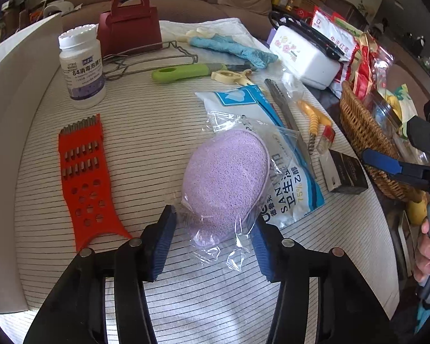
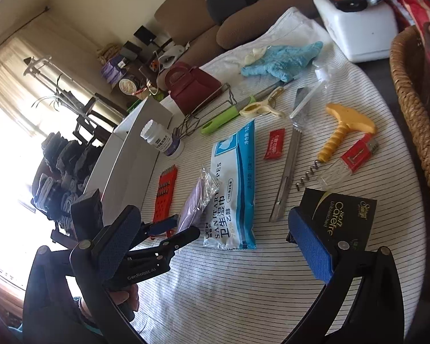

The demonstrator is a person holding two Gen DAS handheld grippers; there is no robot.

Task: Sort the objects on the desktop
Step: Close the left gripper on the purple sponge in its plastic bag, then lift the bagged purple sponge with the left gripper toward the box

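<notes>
A purple sponge in a clear wrapper (image 1: 225, 183) lies on the striped cloth, partly on a blue and white wet-wipes pack (image 1: 275, 154). My left gripper (image 1: 213, 243) is open, its blue pads on either side of the wrapper's near end. It also shows in the right wrist view (image 2: 175, 229) by the sponge (image 2: 192, 209). My right gripper (image 2: 215, 246) is open and empty above the cloth, with the wipes pack (image 2: 232, 189) between and beyond its fingers and a black box (image 2: 344, 218) by its right finger.
An orange grater (image 1: 84, 177), a white pill bottle (image 1: 81, 68), a red bag-shaped box (image 1: 129, 25), a green-handled tool (image 1: 186, 73), a blue glove (image 1: 232, 48), a yellow corkscrew (image 2: 341, 134) and a metal knife (image 2: 286, 177) lie around. A wicker basket (image 1: 367, 143) stands at right, a white box wall (image 1: 11, 91) at left.
</notes>
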